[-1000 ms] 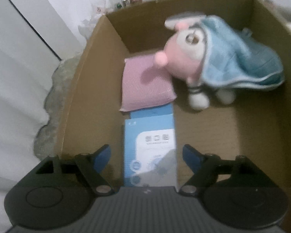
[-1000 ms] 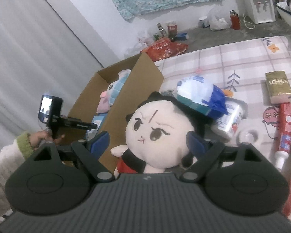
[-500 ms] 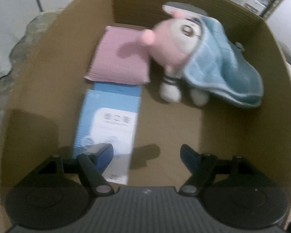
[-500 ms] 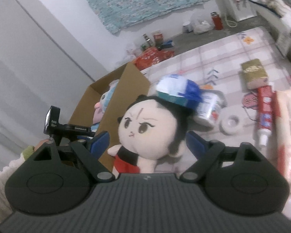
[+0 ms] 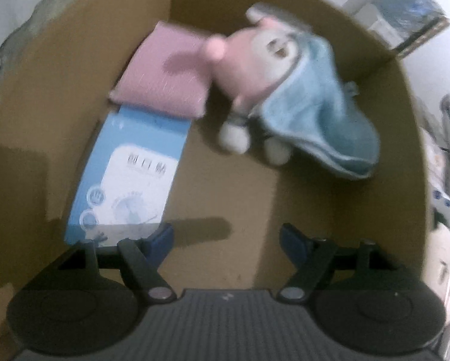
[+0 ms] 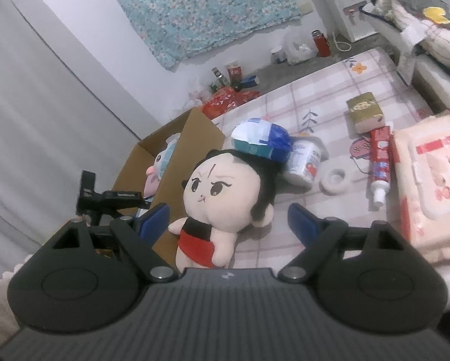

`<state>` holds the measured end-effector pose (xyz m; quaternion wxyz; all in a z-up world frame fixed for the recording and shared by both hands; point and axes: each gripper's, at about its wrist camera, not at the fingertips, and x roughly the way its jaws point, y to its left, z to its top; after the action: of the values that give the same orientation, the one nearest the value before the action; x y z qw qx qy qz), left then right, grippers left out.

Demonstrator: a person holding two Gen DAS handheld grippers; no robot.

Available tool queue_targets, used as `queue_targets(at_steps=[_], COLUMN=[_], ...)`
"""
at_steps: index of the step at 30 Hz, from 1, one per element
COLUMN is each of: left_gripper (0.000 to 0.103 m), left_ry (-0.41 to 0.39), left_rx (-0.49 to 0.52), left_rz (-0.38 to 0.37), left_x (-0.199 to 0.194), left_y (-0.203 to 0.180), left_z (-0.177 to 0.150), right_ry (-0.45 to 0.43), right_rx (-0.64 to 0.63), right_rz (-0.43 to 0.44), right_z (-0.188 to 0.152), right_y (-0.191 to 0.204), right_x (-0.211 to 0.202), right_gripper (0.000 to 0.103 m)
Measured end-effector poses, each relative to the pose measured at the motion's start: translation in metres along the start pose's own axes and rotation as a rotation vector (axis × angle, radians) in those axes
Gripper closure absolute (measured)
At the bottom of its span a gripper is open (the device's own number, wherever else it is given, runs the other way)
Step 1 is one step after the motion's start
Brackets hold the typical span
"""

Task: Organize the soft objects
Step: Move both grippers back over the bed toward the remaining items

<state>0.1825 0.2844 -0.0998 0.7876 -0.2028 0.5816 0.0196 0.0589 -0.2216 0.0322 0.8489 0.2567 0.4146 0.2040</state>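
Note:
In the left wrist view I look down into a cardboard box (image 5: 285,210). In it lie a pink cushion (image 5: 161,78), a blue-and-white packet (image 5: 128,177) and a pink plush toy (image 5: 255,66) wrapped in a blue blanket (image 5: 321,120). My left gripper (image 5: 226,234) hangs open over the bare box floor, with nothing between its fingers. In the right wrist view a black-haired doll in red (image 6: 225,198) lies on the checked mat beside the box (image 6: 182,156). My right gripper (image 6: 226,219) is open around the doll, and its pads do not touch it.
On the mat (image 6: 315,96) behind the doll lie a blue-white bag (image 6: 261,141), a cup (image 6: 306,162), a tape roll (image 6: 334,179), a toothpaste tube (image 6: 379,162), a tissue pack (image 6: 364,111) and a large wipes pack (image 6: 432,180). The left tool's black body (image 6: 104,195) stands over the box.
The left gripper has tipped down and rolled over the box; the blue packet now lies left of its fingers. The right gripper has drawn back and swung right, so the doll looks smaller.

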Motion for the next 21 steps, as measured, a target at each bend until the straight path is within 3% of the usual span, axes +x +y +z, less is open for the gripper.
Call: queue_targets(at_steps=[4,6,12,19,21], left_gripper=[0.026,0.026,0.023,0.019,0.012], left_ry=[-0.001,-0.010,-0.066,-0.259,-0.315], left_rx=[-0.055,-0.088,-0.053,0.053,0.109], left_rz=[0.063,0.051,0.056,0.031,0.028], left_x=[0.011,0.007,-0.019,-0.088,-0.107], left_y=[0.011,0.016,0.004,-0.031,-0.045], left_z=[0.002,0.002,-0.011,-0.052,-0.072], right_ry=[-0.017,-0.023,-0.065,-0.129,-0.142], right_rx=[0.020,0.023,0.002,-0.064,-0.058], right_rz=[-0.026,-0.036,-0.045,-0.109,-0.116], right_z=[-0.008,-0.012,-0.019,-0.029,-0.035], right_y=[-0.005,-0.008,-0.010,-0.008,-0.013], right_x=[-0.015,-0.021,-0.037,-0.065,-0.072], right_gripper=[0.017,0.017,0.016,0.014,0.014])
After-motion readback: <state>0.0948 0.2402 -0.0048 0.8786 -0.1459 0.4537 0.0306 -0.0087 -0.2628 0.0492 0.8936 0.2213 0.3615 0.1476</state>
